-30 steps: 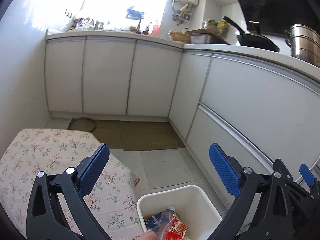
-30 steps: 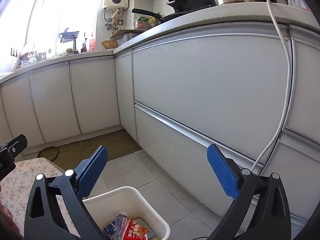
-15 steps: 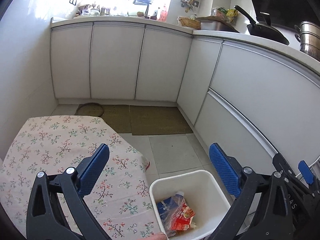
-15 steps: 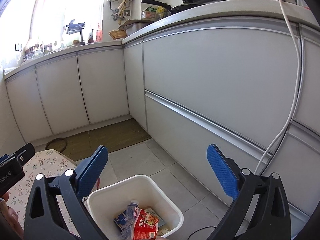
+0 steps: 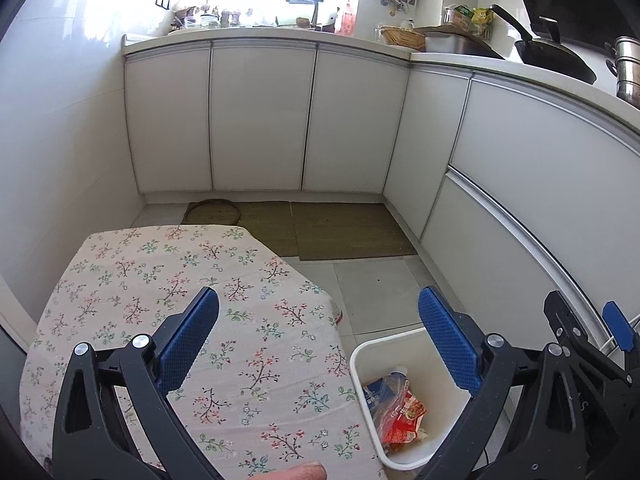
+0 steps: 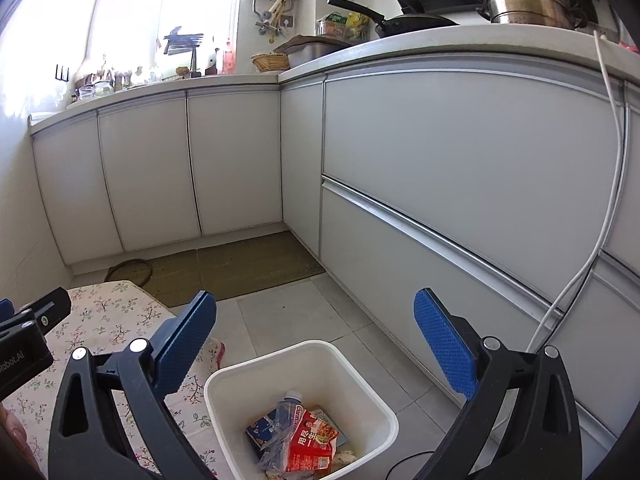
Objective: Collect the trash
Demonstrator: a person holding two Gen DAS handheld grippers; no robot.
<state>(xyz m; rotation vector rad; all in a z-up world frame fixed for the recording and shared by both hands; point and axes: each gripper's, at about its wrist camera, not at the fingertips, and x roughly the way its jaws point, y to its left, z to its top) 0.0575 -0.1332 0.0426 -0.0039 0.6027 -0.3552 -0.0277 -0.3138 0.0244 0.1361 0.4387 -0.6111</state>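
A floral-clothed bench [image 5: 168,280] fills the lower left, more of its top in view than a second ago, when the left view took in less of it. Just beside its right edge on the tiled floor [image 6: 296,312] stands one white bin [image 6: 384,416]. Inside lies the trash [image 6: 308,436]: one clear bottle with its long axis tilted, cap toward the far wall, one red packet and what may be one blue carton. The left tongs [image 5: 318,338] and right tongs [image 6: 314,338] both hang spread wide, holding nothing, above bench and bin.
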